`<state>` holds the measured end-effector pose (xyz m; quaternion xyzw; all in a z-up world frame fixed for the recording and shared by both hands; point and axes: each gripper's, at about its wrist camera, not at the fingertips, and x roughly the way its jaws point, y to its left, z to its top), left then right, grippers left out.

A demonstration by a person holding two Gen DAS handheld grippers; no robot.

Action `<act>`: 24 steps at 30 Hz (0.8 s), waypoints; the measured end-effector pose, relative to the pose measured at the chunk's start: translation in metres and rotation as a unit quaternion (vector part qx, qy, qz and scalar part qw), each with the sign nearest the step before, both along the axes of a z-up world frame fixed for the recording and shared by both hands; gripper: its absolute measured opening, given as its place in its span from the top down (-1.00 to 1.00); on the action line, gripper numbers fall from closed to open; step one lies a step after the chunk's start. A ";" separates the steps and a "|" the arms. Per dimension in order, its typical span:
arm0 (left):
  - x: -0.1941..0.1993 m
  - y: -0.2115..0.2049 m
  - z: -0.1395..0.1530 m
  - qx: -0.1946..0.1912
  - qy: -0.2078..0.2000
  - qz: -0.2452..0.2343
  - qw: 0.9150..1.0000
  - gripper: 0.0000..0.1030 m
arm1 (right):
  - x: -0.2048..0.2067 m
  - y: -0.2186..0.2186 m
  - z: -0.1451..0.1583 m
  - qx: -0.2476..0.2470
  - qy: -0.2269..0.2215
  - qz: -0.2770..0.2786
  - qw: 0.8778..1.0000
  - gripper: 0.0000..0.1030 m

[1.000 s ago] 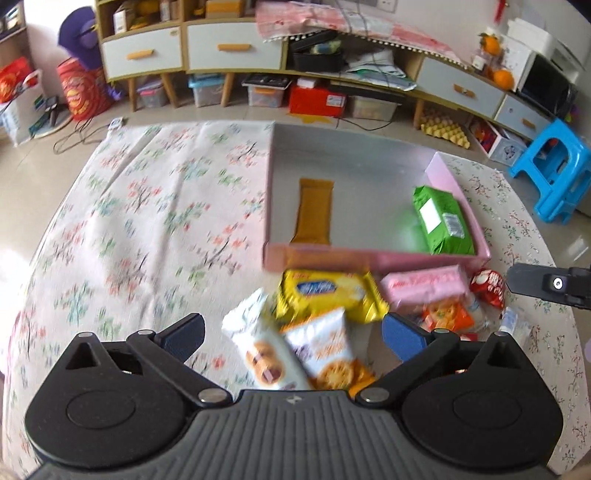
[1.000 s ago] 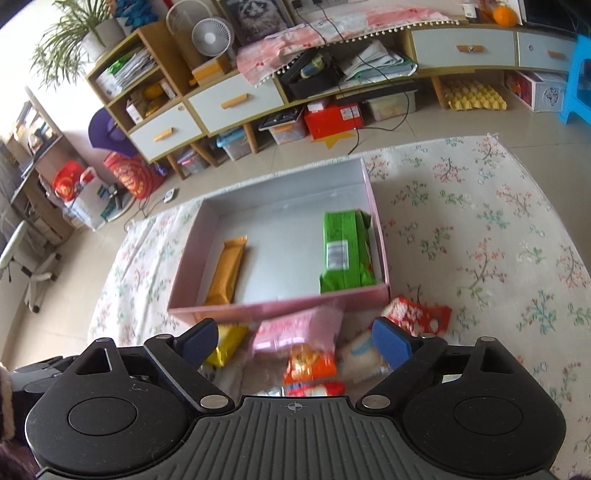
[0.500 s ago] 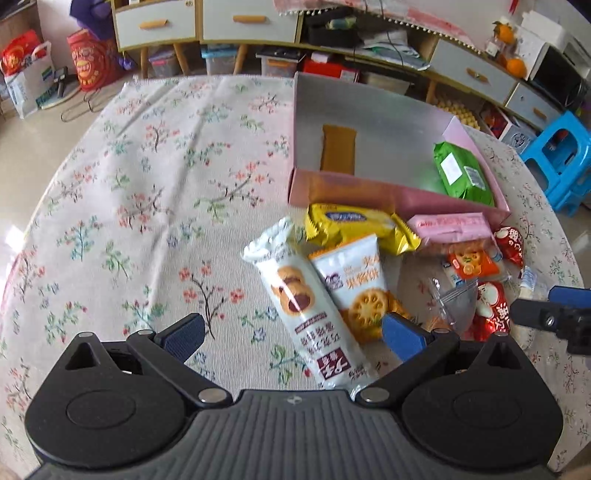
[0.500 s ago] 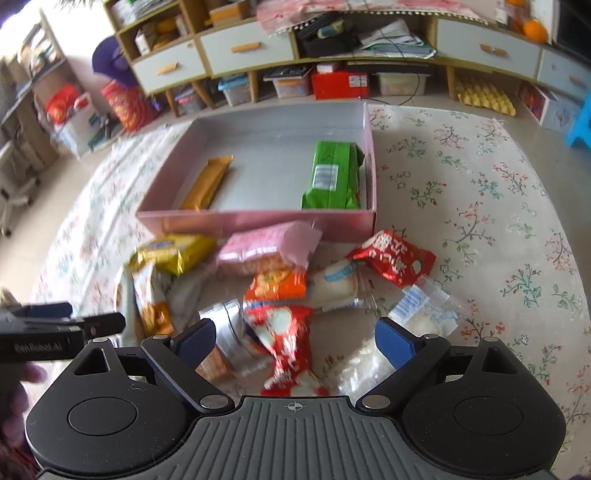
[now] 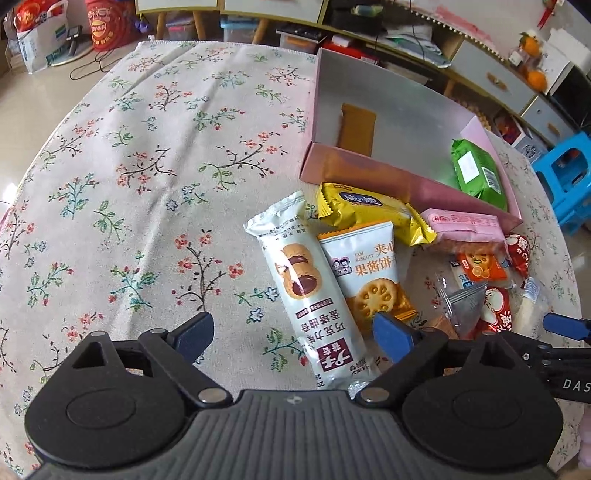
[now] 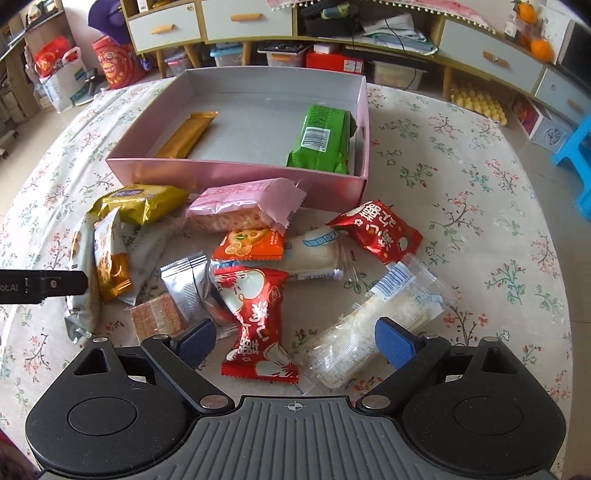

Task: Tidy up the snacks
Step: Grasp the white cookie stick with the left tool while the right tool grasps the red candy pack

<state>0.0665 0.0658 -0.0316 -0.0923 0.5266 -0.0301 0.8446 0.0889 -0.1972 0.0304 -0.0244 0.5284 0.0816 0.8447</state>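
A pink box (image 6: 236,173) (image 5: 406,184) on the flowered tablecloth holds an orange bar (image 6: 186,134) and a green pack (image 6: 321,138). A heap of snack packs lies in front of it. My left gripper (image 5: 295,338) is open over a long white cookie pack (image 5: 306,291), next to a jam biscuit pack (image 5: 369,273). My right gripper (image 6: 295,341) is open over a red pack (image 6: 258,321), with a clear pack (image 6: 380,325) by its right finger. A yellow pack (image 6: 144,201) and a pink pack (image 6: 240,210) lie by the box front.
A blue stool (image 5: 569,177) stands right of the table. Low cabinets (image 6: 258,22) and storage boxes line the far wall. Bags (image 5: 40,40) sit on the floor at far left. Bare tablecloth (image 5: 129,184) spreads left of the heap.
Both grippers have drawn back from the box and come lower over the snack heap. The packs now sit between the open fingers. Nothing was picked up.
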 end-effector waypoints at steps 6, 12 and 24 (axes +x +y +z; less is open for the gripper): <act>0.003 -0.004 -0.002 -0.005 0.006 -0.002 1.000 -0.51 | 0.000 0.001 0.003 0.009 -0.013 -0.008 1.000 -0.79; 0.007 -0.011 -0.002 -0.014 0.011 -0.008 1.000 -0.28 | 0.000 0.003 0.008 0.025 -0.023 -0.008 0.999 -0.54; 0.010 -0.016 -0.006 -0.016 0.015 -0.024 0.999 0.07 | 0.006 0.000 -0.008 0.055 0.029 -0.021 0.998 -0.03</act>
